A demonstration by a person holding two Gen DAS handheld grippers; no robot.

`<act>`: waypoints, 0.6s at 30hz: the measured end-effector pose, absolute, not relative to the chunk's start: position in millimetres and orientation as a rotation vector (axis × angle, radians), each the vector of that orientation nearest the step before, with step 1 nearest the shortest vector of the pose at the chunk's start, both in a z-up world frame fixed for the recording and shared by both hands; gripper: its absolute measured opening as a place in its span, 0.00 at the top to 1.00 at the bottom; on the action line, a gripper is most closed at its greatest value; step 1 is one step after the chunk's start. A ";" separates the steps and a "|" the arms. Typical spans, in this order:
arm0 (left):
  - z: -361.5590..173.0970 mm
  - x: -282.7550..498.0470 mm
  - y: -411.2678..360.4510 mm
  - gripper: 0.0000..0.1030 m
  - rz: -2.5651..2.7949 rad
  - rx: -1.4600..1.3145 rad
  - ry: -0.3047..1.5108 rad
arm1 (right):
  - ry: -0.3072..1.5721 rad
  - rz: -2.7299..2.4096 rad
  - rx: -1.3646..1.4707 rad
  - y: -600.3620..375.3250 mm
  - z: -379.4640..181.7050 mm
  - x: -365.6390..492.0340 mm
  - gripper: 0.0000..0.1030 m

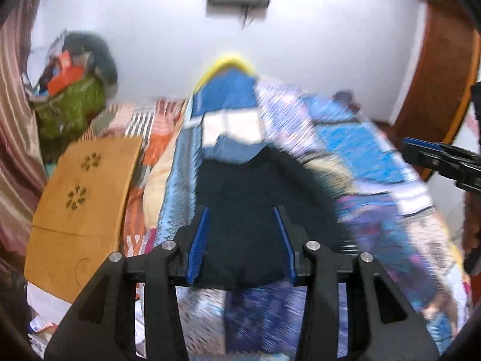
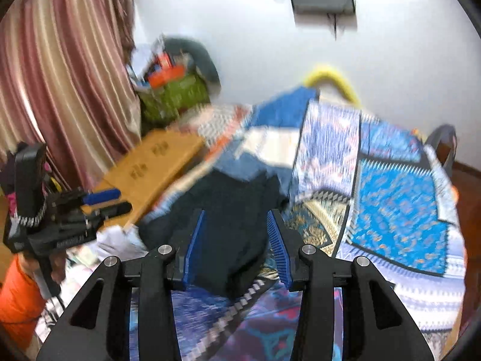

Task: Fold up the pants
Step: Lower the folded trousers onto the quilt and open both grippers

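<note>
Dark navy pants (image 1: 255, 210) lie bunched on a patterned blue bedspread (image 1: 375, 156). In the left wrist view my left gripper (image 1: 242, 210) is open, its blue-padded fingers (image 1: 200, 240) spread over the pants. In the right wrist view the pants (image 2: 228, 225) lie below my right gripper (image 2: 236, 213), which is open with blue pads (image 2: 278, 246) apart. The left gripper (image 2: 117, 201) shows at the left of the right wrist view, its fingers apart. The right gripper's fingers (image 1: 433, 150) show at the right edge of the left wrist view. Both views are motion-blurred.
A tan wooden board (image 1: 81, 204) lies on the bed left of the pants. A green bag (image 1: 72, 108) heaped with clutter stands by a pink curtain (image 2: 60, 75). Blue and white folded cloth (image 1: 228, 126) lies beyond the pants. A brown door (image 1: 442, 69) is right.
</note>
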State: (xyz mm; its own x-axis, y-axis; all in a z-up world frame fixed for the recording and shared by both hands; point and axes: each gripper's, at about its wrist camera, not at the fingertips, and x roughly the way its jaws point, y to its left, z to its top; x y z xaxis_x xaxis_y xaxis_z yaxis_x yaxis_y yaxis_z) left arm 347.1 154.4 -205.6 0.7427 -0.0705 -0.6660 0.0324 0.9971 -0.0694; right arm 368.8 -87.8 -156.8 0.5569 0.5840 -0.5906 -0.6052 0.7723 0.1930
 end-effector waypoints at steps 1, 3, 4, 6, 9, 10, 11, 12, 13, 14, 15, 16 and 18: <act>-190.5 332.1 147.1 0.58 -0.061 -0.051 0.700 | 0.635 0.708 -0.014 -94.1 -141.8 352.4 0.63; -159.4 299.6 133.3 0.58 -0.062 -0.041 0.626 | 0.558 0.720 0.016 -104.0 -117.7 325.5 0.63; -144.5 283.2 127.2 0.58 -0.060 -0.038 0.589 | 0.519 0.723 0.032 -110.0 -104.4 309.5 0.63; -113.5 246.5 116.0 0.58 -0.066 -0.053 0.513 | 0.448 0.739 0.057 -119.9 -81.4 278.8 0.63; -81.2 200.2 103.2 0.58 -0.039 -0.053 0.418 | 0.369 0.758 0.069 -129.4 -58.9 239.3 0.63; -75.8 189.3 100.4 0.58 -0.029 -0.050 0.396 | 0.339 0.761 0.067 -132.4 -51.2 223.6 0.63; -67.5 173.7 95.5 0.58 -0.015 -0.044 0.365 | 0.316 0.760 0.064 -133.5 -47.0 212.5 0.63; -60.3 158.1 90.5 0.58 -0.006 -0.040 0.333 | 0.282 0.761 0.059 -136.2 -40.4 195.9 0.63; -57.0 147.7 87.9 0.58 -0.003 -0.037 0.315 | 0.263 0.762 0.056 -137.9 -38.8 187.3 0.63; -52.2 131.9 81.5 0.58 0.011 -0.027 0.283 | 0.243 0.762 0.054 -138.9 -37.6 177.8 0.63; -50.0 120.9 77.2 0.58 0.021 -0.019 0.261 | 0.225 0.761 0.056 -140.1 -36.4 168.1 0.63; -48.4 111.1 72.0 0.58 0.031 -0.014 0.244 | 0.208 0.758 0.055 -141.0 -36.2 159.0 0.63; -46.8 94.6 65.8 0.55 0.026 -0.014 0.221 | 0.179 0.745 0.051 -142.4 -38.7 145.5 0.63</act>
State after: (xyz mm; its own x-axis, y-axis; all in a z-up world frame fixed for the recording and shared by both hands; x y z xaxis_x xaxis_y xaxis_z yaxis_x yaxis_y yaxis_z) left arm 94.6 65.8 -46.8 0.9754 0.0239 -0.2191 -0.0270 0.9996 -0.0112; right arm 145.5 -142.4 -38.7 0.7207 0.6780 -0.1441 -0.6694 0.7348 0.1092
